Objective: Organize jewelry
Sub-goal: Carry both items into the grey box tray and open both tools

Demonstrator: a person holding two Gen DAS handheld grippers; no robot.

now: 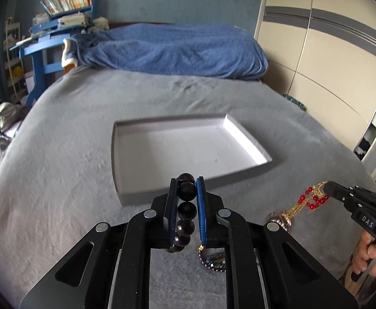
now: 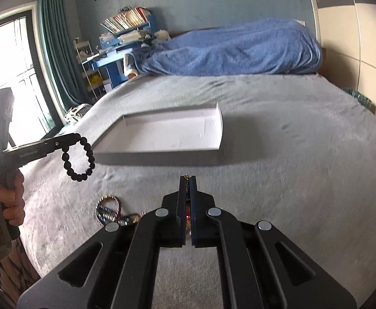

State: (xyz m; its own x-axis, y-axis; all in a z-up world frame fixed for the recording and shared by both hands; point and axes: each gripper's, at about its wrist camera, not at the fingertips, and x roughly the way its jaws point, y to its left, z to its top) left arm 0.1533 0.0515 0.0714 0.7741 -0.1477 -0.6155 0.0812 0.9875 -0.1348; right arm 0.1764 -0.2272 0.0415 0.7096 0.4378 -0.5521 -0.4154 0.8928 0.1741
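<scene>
A: What is seen around the tray?
B: One shallow white tray (image 1: 188,149) is set on the grey bed (image 1: 67,180), mid-bed, with nothing seen inside. A blue blanket (image 1: 172,49) is bunched at the far edge. A blue desk (image 1: 41,49) with books is seen beyond the bed's far left corner; a wardrobe (image 1: 324,51) stands along the right.

A: Jewelry count?
B: Four pieces counted. One black bead bracelet (image 2: 78,158) is clamped in the left gripper (image 1: 186,184), jaws clenched on it, held above the bed near the tray's near edge. One gold chain with red beads (image 1: 313,200) is pinched in the right gripper (image 2: 188,179), jaws closed on it, also off the bed. Two more beaded pieces (image 2: 110,209) are left lying on the bed by its near edge, between the grippers.

A: Anything in the way?
B: The path from either gripper to the tray is not blocked.
</scene>
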